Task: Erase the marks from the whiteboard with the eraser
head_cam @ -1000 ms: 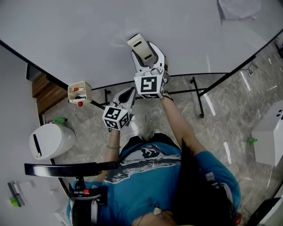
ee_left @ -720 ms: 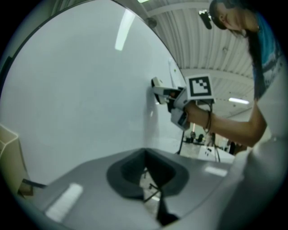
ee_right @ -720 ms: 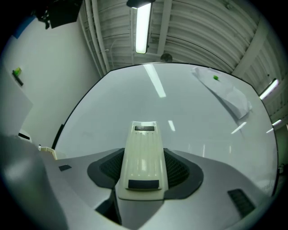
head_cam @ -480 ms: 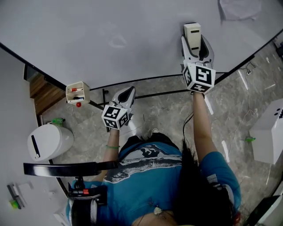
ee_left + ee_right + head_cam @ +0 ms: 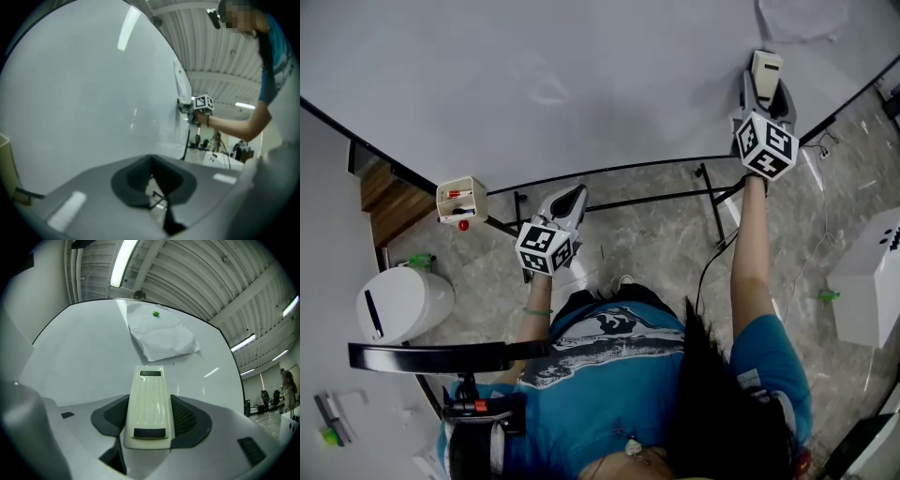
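The person in the teal shirt (image 5: 609, 375) stands close to the large white whiteboard (image 5: 534, 56) with the right arm stretched out. The right gripper (image 5: 150, 420) has its fingers (image 5: 187, 418) clamped on both sides of the cream-coloured ribbed plastic eraser (image 5: 150, 394). The eraser is up against the board near its lower right edge and black frame. Whether its underside actually presses on the surface I can't make out, since that face is turned away in every view. Just above it hangs a crumpled white sheet of paper (image 5: 161, 336), pinned by a small green magnet (image 5: 155, 313); from overhead the sheet is cut off by the picture's top edge. A faint grey smudge (image 5: 548, 89) shows mid-board, too pale to read as any shape. The left gripper (image 5: 157, 190) hangs low in front of the person, clear of the board. Its fingers (image 5: 131, 180) are closed together on nothing, and only a sliver of grey stone floor (image 5: 656, 234) shows through the hollow between the pads. A small beige box (image 5: 461, 199) holding something red sits at the board's lower edge; its contents are too small to tell.
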### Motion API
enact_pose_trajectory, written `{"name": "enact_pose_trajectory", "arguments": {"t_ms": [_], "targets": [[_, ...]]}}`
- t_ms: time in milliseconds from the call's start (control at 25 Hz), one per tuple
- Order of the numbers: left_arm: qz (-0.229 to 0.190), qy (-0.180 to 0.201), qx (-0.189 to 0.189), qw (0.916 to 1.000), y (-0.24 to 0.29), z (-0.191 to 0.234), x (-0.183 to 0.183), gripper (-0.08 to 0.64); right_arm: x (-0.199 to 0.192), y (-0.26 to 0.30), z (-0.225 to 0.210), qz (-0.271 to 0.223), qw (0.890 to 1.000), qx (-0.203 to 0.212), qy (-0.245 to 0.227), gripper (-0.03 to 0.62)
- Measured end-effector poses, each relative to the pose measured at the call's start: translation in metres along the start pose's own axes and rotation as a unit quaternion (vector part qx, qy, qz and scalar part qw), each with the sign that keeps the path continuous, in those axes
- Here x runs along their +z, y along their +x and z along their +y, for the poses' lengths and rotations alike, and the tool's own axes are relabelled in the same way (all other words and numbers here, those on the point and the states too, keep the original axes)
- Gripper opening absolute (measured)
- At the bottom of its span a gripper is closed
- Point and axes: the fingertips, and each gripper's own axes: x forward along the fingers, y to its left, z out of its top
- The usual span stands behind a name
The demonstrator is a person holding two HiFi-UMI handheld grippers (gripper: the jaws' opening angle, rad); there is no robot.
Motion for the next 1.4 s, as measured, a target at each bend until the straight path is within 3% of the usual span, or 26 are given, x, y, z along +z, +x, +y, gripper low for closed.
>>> {"name": "enact_pose_trajectory", "arguments": {"t_ms": [200, 400, 760, 1040, 1400], "targets": [[0.001, -0.004, 0.010, 0.9999, -0.005, 0.006, -0.001, 0.003, 0.000, 0.000, 0.017, -0.003, 1.000, 0.003, 0.008, 0.262], [0.001, -0.006, 0.010, 0.9999, -0.007, 0.006, -0.004, 0.003, -0.001, -0.007, 0.068, -0.011, 1.000, 0.024, -0.011, 0.262], [0.000, -0.010, 0.009, 0.9999, -0.015, 0.005, -0.007, 0.004, -0.009, -0.025, 0.199, -0.009, 0.995, 0.098, -0.031, 0.262], [-0.009, -0.012, 0.026, 0.9995, -0.050, 0.016, 0.000, 0.003, -0.018, -0.049, 0.314, 0.013, 0.981, 0.179, -0.069, 0.262], [-0.010, -0.022, 0.055, 0.9982, -0.096, 0.039, -0.006, 0.005, -0.024, -0.065, 0.332, 0.051, 0.978, 0.203, -0.008, 0.262]]}}
